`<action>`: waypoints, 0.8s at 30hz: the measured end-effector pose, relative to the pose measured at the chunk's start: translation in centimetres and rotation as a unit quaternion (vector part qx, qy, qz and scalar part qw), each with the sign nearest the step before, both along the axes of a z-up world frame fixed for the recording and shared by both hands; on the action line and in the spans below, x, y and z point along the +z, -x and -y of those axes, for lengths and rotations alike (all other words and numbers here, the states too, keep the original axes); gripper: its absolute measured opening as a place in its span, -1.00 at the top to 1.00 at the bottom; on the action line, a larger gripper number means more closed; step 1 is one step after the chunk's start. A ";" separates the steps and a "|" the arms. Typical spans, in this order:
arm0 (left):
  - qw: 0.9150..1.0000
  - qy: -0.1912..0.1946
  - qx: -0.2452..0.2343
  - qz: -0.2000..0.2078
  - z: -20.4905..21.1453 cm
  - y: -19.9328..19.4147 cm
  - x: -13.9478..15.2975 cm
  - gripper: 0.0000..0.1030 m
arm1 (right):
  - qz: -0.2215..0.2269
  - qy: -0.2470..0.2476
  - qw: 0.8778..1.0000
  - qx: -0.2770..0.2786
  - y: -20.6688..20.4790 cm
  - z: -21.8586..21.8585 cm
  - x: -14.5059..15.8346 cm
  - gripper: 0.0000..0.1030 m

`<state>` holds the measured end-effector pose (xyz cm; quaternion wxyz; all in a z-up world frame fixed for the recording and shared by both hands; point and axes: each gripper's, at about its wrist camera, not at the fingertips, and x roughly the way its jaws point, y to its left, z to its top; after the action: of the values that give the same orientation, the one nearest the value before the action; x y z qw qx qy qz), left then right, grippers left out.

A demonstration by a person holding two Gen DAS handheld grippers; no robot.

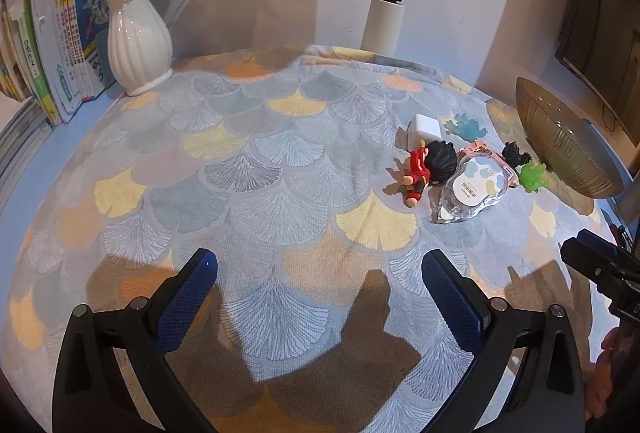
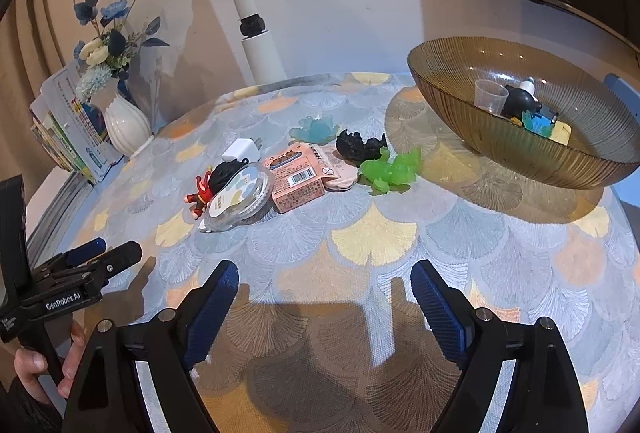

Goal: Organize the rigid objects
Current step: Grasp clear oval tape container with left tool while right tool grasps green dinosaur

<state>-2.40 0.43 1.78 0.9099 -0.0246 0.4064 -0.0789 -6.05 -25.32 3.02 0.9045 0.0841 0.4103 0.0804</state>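
Observation:
Small objects lie in a cluster on the patterned tablecloth: a red figure with black hair [image 2: 208,185], a clear plastic case [image 2: 240,201], a pink box [image 2: 300,179], a white charger [image 2: 242,149], a black toy [image 2: 360,147], a green toy [image 2: 394,169] and a blue toy [image 2: 314,129]. The cluster also shows in the left wrist view, with the figure [image 1: 428,169] and the case [image 1: 472,193]. A ribbed amber bowl [image 2: 560,161] holds a clear cup [image 2: 490,95] and several toys. My right gripper [image 2: 324,297] is open and empty, short of the cluster. My left gripper [image 1: 320,297] is open and empty, left of it.
A white vase [image 1: 138,41] with flowers and a row of books [image 1: 60,41] stand at the back left. A white lamp post [image 1: 386,17] rises at the back edge. A dark monitor [image 1: 600,33] sits behind the bowl [image 1: 568,141].

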 end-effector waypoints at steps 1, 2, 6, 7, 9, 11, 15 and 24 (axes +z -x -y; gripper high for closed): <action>1.000 0.000 -0.001 0.002 0.0 0.1 0.0 -0.99 | -0.002 -0.006 1.000 -0.003 -0.1 0.2 -0.1 -0.69; 1.000 0.000 -0.004 0.005 0.1 0.2 0.1 -0.99 | -0.003 -0.010 1.000 -0.006 0.0 0.3 -0.1 -0.69; 1.000 -0.003 -0.015 0.012 0.5 0.5 0.3 -0.99 | -0.016 -0.025 0.999 -0.024 -0.3 1.1 -0.3 -0.69; 1.000 -0.003 -0.020 0.011 0.6 0.5 0.4 -0.99 | -0.019 -0.026 0.999 -0.030 -0.3 1.3 -0.4 -0.69; 0.999 0.012 -0.049 -0.003 1.2 0.3 0.5 -0.98 | -0.027 -0.029 0.998 -0.039 -0.5 1.6 -0.6 -0.69; 0.995 0.039 -0.092 -0.025 2.0 -0.1 0.6 -0.98 | -0.034 -0.031 0.998 -0.053 -0.7 2.1 -0.7 -0.69; 0.986 0.048 -0.161 -0.025 4.9 -0.6 1.9 -0.98 | -0.050 -0.047 0.995 -0.071 -1.5 3.4 -0.7 -0.69; 0.973 0.041 -0.214 -0.080 8.9 -5.3 0.5 -0.63 | -0.075 -0.014 0.995 -0.058 -5.7 5.4 -0.3 -0.69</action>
<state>2.86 -8.45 2.26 0.8347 0.0194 0.4702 -0.2859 -0.33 -30.68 2.72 0.8733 0.1257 0.4700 0.0267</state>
